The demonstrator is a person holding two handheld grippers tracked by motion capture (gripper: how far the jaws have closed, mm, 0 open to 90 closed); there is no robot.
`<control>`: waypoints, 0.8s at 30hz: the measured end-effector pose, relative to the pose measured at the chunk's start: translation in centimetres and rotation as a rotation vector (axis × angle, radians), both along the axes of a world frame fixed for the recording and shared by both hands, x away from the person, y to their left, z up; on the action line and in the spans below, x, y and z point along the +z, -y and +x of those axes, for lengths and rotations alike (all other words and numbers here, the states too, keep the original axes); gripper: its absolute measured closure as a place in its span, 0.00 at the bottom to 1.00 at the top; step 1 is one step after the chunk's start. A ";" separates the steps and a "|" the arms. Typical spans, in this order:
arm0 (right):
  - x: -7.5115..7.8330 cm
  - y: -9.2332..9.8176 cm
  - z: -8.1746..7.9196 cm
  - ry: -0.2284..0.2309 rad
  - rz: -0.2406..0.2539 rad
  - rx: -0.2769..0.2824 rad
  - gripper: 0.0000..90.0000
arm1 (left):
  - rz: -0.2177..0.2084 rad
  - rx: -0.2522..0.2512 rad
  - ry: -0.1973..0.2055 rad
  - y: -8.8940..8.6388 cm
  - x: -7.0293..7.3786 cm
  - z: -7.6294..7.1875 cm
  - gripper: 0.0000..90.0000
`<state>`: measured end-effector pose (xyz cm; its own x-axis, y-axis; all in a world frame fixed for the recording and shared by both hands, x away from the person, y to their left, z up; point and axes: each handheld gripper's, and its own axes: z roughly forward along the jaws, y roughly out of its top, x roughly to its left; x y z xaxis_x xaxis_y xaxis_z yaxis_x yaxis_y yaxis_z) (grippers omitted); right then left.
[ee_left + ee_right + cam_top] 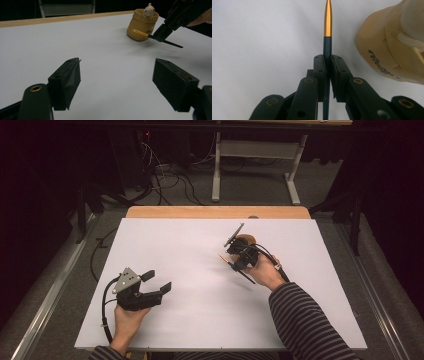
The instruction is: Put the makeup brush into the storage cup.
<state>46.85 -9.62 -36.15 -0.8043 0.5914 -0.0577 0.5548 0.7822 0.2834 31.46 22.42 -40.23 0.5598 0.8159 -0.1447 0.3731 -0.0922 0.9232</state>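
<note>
Pen (327, 37), dark blue with a gold tip, is sitting clamped between the right gripper's (327, 65) fingers, hanging just above the white tabletop (200, 270) beside a yellow pot (142, 25) carrying a small figurine (149, 10). Left gripper (117, 82) is resting well apart, its fingers spread wide and holding nothing.

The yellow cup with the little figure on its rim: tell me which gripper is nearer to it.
Right. The right gripper, shut on a pen, hangs just beside the yellow cup. The left gripper sits open far across the white table, near the person's edge.
</note>
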 end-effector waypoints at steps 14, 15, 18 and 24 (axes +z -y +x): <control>1.2 0.7 -0.4 0.042 0.068 0.019 0.95 | 0.002 0.001 -0.003 0.0 0.0 -0.1 0.26; 1.4 0.7 -0.4 0.039 0.080 0.012 0.95 | 0.000 0.002 -0.004 0.0 0.0 -0.1 0.26; 1.6 1.0 -0.3 0.042 0.113 0.008 0.95 | 0.000 0.003 -0.007 -0.1 -0.1 0.0 0.26; 2.2 1.5 -0.5 0.074 0.160 0.009 0.95 | 0.002 0.002 -0.001 0.0 0.0 -0.2 0.26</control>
<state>46.32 -11.13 -33.99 -0.8066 0.5907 -0.0227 0.5209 0.7284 0.4451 31.28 22.46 -40.23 0.5578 0.8174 -0.1441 0.3746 -0.0930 0.9225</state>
